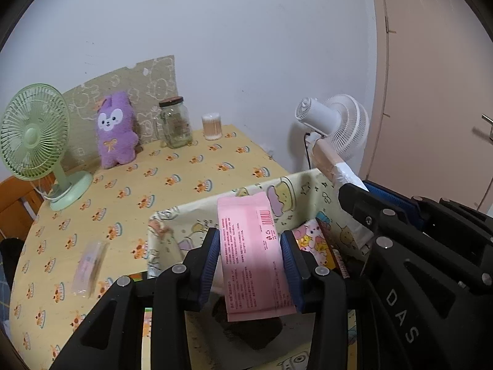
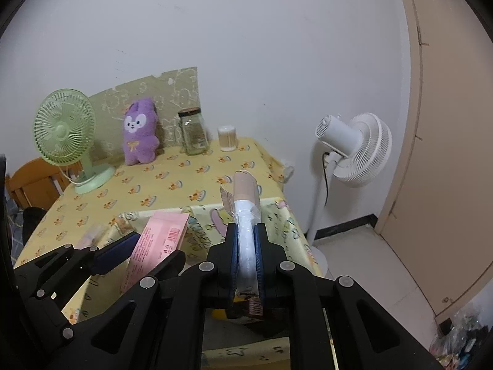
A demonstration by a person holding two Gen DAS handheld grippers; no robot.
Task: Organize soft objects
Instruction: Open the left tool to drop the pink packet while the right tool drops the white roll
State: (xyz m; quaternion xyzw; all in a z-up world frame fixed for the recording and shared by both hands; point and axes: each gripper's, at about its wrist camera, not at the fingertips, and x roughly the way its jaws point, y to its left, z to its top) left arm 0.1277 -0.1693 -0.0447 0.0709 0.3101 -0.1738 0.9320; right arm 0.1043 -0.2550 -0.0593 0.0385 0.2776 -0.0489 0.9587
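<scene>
Both grippers look like the same build: chunky black plastic linkage arms with cut-out slots and round silver rivets at the joints. The left gripper has ribbed blue pads on its fingers. The right gripper has the same blue pads, plus white "DAS" lettering on its side.

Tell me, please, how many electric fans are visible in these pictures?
2. A green desk fan stands on the table at the back left, beside the purple plush toy. A white standing fan stands on the floor, right of the table. Others may be hidden.
</scene>
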